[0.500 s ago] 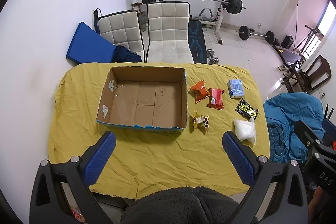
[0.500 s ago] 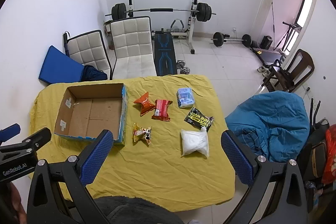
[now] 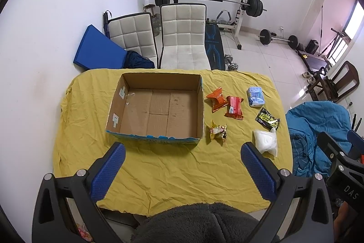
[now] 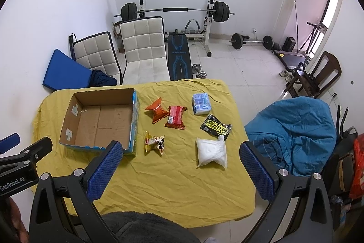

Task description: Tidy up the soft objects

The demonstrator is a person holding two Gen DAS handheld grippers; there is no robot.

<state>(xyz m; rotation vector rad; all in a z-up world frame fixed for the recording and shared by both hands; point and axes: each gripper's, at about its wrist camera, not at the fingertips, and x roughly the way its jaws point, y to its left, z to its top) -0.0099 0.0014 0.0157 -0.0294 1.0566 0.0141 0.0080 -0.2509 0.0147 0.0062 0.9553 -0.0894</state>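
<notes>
Start: box (image 3: 159, 106) empty, six packets untouched on desk (image 3: 182, 174). Left claw (image 3: 183, 171) and right claw (image 4: 179, 171) spread, empty. Next: pick nearest packet (image 4: 211, 152).

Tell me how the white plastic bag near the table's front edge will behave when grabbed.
The white bag looks puffy and rounded, so it probably squashes and sags. Its clear plastic skin may be slippery. Lying flat, it is unlikely to roll.

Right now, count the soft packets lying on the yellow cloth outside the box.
6: orange packet, red packet beside it, blue-white pack farthest back, black wipes sachet, yellow snack near the cardboard box, white bag nearest. None seem hidden.
</notes>
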